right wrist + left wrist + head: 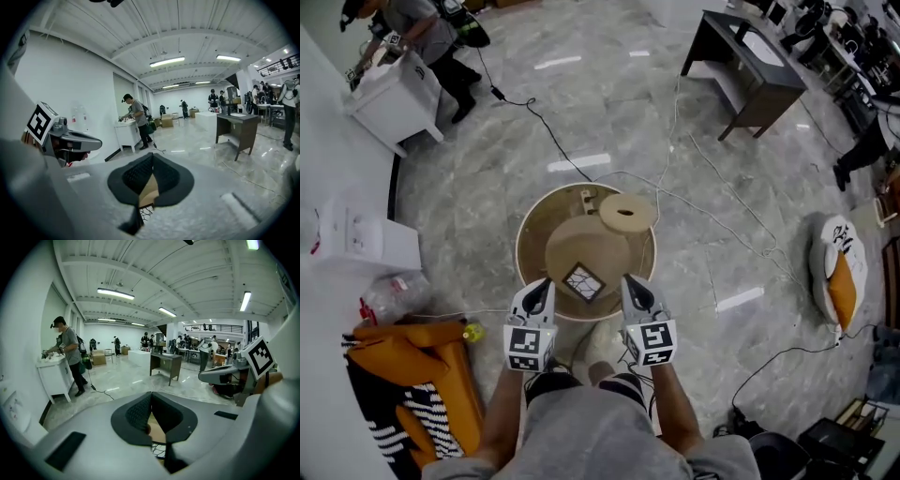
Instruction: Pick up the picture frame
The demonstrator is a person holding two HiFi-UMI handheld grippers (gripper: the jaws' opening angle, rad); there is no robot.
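Two tongs in play, both closed and carrying nothing. In the left gripper view the left tongs [151,397] have their dark pads meeting at the tip with nothing clamped. In the right gripper view the right tongs [152,158] look the same, pads together at the tip and empty.

Picture frame [583,281] lies flat on the round wooden surface [528,246], directly between the two tongs and just ahead of their tips. From the left tongs [540,291] it sits to the right. From the right tongs [634,289] it sits to the left. Neither tip touches it.

- Frame looks square, so I see no long axis to line up with. It is turned cornerwise, one corner pointing back toward me and one away.
- Distance: about even. The left tip may be a shade nearer, but I would not call it.
- A patch of lattice pattern shows low through the gap under each pair of pads. I take that to be the frame's face, below and ahead of both tips.
- Wooden disc [627,212] rests beyond the right tongs, well clear of the frame.

My judgement: whichever side goes in must open first, then come inward and down across a corner or an edge. A flat-lying frame offers little to bite.
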